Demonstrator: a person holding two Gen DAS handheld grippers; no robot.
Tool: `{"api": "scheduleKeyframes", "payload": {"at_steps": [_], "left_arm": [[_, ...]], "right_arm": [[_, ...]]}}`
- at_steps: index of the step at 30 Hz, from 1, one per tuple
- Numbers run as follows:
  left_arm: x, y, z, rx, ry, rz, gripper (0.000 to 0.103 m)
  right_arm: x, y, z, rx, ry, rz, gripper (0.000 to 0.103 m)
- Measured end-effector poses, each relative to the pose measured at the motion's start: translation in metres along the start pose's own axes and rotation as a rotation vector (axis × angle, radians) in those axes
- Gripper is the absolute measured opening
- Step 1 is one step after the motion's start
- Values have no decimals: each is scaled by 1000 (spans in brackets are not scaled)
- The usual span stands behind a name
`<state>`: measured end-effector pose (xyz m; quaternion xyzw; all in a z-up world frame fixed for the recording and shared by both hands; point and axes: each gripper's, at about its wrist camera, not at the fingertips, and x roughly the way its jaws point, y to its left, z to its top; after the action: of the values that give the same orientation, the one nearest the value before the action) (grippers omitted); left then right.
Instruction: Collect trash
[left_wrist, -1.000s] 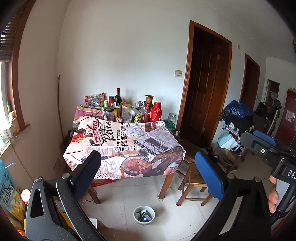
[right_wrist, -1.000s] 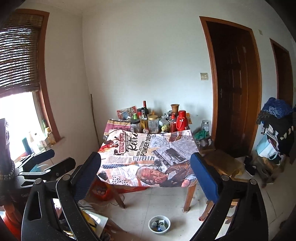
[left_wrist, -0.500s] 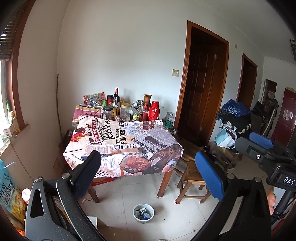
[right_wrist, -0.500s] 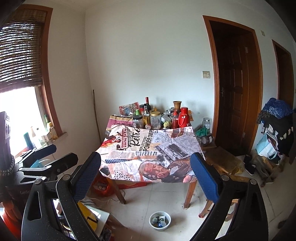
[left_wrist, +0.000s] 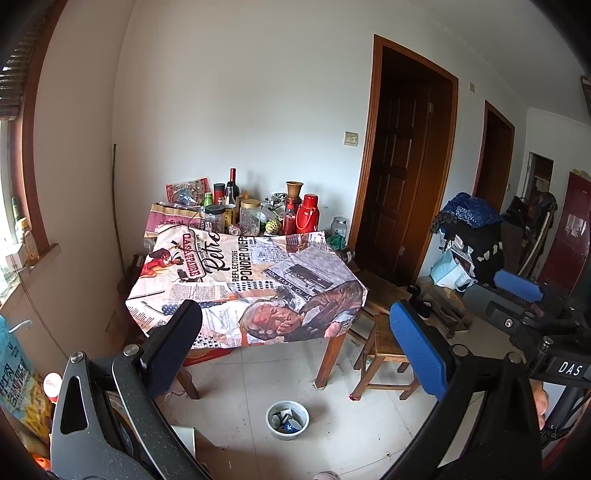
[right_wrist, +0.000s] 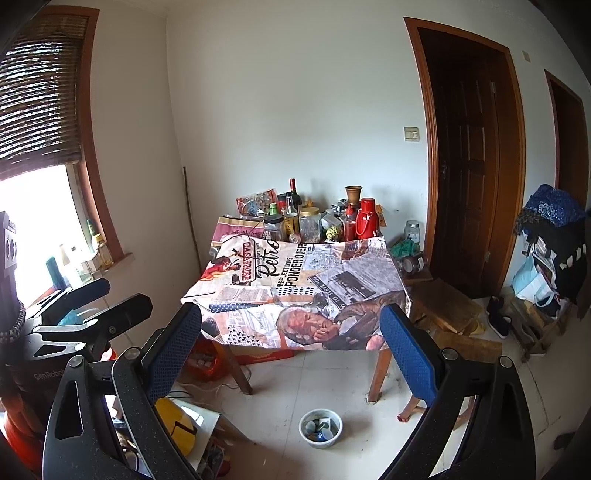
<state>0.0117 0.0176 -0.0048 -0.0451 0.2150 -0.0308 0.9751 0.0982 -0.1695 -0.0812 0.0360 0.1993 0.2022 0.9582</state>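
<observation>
Both claws are held up well short of the furniture, facing into the room. The left claw stands with its jaws wide apart and nothing between them; the right claw is likewise spread and empty. At far left, a windowsill carries several bottles, too small to judge as rubbish or not. At near left on the floor lie a yellow printed bag and loose paper and yellow packaging; whether these count as trash cannot be settled. In the middle stands the wooden desk under a newspaper-print cloth; its near part is bare cloth, while jars, bottles and a red flask crowd its far edge. Before it on the tiled floor sits a small white bowl holding small scraps, unidentifiable at this range. To the right are a low wooden stool and bags heaped by the doors. Judgement: no trash is held, and no collecting bin or sack can be identified, so progress cannot be fixed; this scene suits either a survey preceding pick-up or a pause between items.
</observation>
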Motion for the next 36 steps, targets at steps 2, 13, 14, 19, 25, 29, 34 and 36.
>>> {"api": "scheduleKeyframes", "payload": {"at_steps": [2, 13, 14, 19, 25, 29, 34, 36], "left_arm": [[1, 0, -1, 0, 3, -1, 102], [3, -2, 0, 2, 7, -4, 102], [3, -2, 1, 3, 7, -5, 102], [4, -4, 1, 3, 8, -4, 102], [3, -4, 2, -1, 4, -8, 102], [4, -2, 2, -3, 2, -10, 102], [3, -1, 3, -4, 2, -8, 102], [3, -1, 2, -6, 2, -10, 102]], "right_arm": [[0, 1, 0, 0, 0, 2, 96], [0, 2, 0, 2, 0, 2, 96], [0, 2, 0, 2, -2, 2, 96], [1, 2, 0, 0, 1, 0, 96], [2, 2, 1, -4, 3, -1, 96], [2, 1, 1, -4, 2, -1, 96], [1, 0, 0, -3, 4, 0, 96], [1, 0, 0, -3, 5, -2, 96]]}}
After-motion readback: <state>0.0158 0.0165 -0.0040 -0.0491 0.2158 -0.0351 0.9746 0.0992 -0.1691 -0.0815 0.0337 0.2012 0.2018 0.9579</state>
